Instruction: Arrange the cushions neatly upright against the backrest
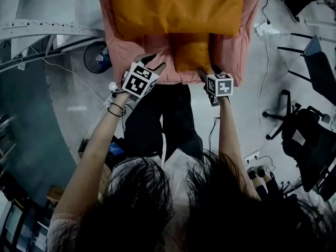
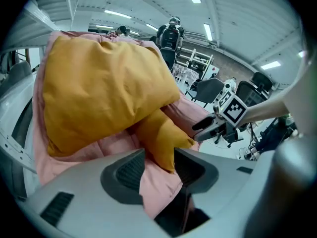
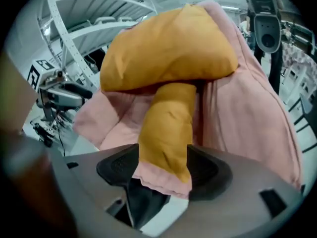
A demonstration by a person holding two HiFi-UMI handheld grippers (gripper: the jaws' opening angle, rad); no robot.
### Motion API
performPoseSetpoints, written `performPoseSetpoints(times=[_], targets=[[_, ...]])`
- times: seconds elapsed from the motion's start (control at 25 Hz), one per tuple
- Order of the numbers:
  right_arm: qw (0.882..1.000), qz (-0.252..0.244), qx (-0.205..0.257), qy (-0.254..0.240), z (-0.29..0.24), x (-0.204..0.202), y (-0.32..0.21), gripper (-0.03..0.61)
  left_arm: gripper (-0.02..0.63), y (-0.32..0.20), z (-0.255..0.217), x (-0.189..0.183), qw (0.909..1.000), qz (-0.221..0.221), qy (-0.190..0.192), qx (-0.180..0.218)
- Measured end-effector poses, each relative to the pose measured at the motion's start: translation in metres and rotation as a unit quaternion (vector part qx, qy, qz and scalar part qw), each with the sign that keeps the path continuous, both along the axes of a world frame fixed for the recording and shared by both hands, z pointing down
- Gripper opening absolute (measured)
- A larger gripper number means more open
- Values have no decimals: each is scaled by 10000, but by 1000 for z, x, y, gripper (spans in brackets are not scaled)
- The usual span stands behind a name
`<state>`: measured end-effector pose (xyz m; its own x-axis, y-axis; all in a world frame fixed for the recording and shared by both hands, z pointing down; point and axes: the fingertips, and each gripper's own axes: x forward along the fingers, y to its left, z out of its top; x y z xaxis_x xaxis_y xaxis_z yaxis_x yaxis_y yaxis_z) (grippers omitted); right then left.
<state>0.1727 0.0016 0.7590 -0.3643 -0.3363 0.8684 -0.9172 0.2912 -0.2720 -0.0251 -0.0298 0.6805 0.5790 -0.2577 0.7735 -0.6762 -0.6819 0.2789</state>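
The large cushion leans on the backrest. The small cushion lies flat, unraised: its end sits between your right gripper's wide fingers, its corner between your left gripper's half-spread ones.

The cushions are mustard orange, the seat cover pink, marker cubes black-and-white.

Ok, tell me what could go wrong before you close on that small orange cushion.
The right tool spans both the small cushion and the hem of the pink cover; closing may pinch the cover and drag it along. The large cushion overlaps the small one's far end, so pulling could tip it forward. The left tool has mostly cover in its gap and may catch fabric only.
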Motion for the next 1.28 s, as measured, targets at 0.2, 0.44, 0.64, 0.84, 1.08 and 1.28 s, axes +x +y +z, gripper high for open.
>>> performPoseSetpoints(times=[0.2, 0.44, 0.64, 0.84, 1.08, 1.28], targets=[[9969, -431, -449, 486, 44, 11, 11, 291, 192, 5, 13, -8, 9999, -82, -62, -137], [9960, -56, -865, 208, 70, 8, 7, 291, 192, 9, 32, -24, 9991, -206, -176, -335], [9933, -194, -1109, 244, 89, 4, 6, 281, 192, 15, 44, -31, 9981, -294, -182, -506], [9889, -921, -1039, 536, 77, -2, 5, 149, 192, 22, 40, -20, 9983, -194, -173, -527], [9887, -1179, -866, 325, 42, -17, 11, 110, 192, 18, 28, -21, 9989, -153, -164, -417], [9890, -1330, -620, 205, 12, -23, 24, 95, 192, 13, 17, -28, 9985, -386, -121, -374]])
